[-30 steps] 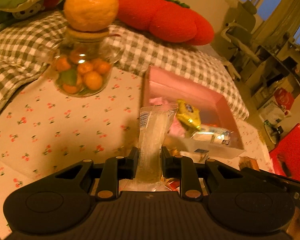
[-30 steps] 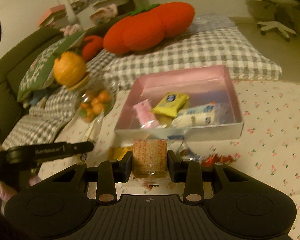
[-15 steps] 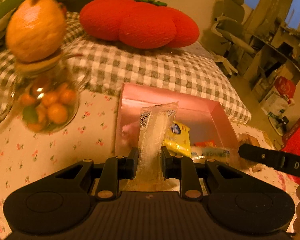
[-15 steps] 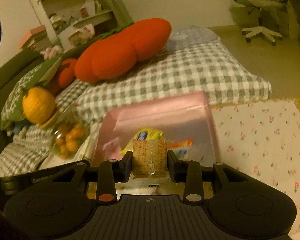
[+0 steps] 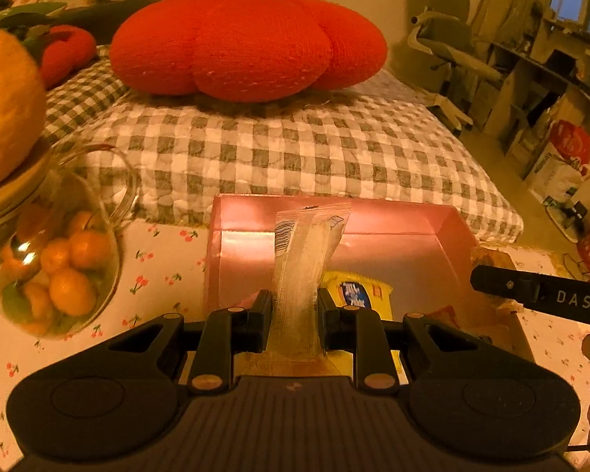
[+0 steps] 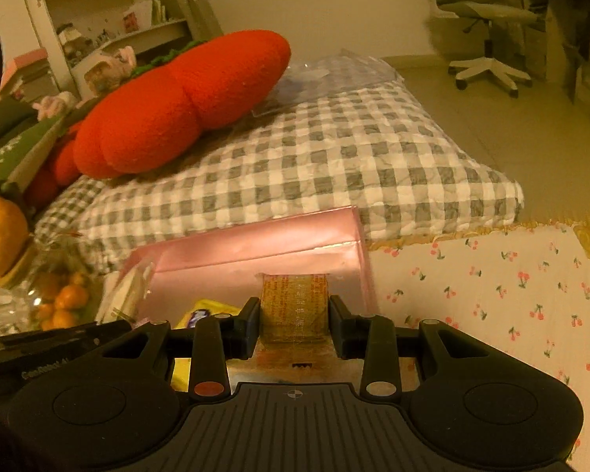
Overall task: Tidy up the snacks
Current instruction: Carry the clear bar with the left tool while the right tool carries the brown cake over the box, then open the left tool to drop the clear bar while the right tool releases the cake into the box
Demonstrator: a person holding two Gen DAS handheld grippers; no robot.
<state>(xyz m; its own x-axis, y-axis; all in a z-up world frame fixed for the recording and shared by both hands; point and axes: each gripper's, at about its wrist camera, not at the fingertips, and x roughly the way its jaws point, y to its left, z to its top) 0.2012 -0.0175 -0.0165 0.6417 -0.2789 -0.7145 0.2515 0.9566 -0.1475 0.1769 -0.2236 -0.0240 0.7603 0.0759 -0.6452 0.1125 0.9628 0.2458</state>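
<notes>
Surface: white cherry-print cloth (image 6: 511, 295), grey checked quilt (image 5: 295, 149) behind.
Left claw (image 5: 294, 316): clamps clear snack sachet (image 5: 305, 267).
Right claw (image 6: 294, 320): clamps amber wrapped snack (image 6: 295, 303).
Room: white office chair (image 6: 483, 39).

Both wrist views close, sharing pink box (image 5: 393, 228) (image 6: 255, 251)

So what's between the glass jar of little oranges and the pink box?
Nothing but bare cherry-print cloth, as the left wrist view shows. The glass jar and pink box stand apart on it.

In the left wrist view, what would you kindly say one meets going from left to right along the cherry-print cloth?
Glass jar of small oranges → clear snack packet held in the left tongs → yellow snack packet → the right tongs' black arm.
</notes>
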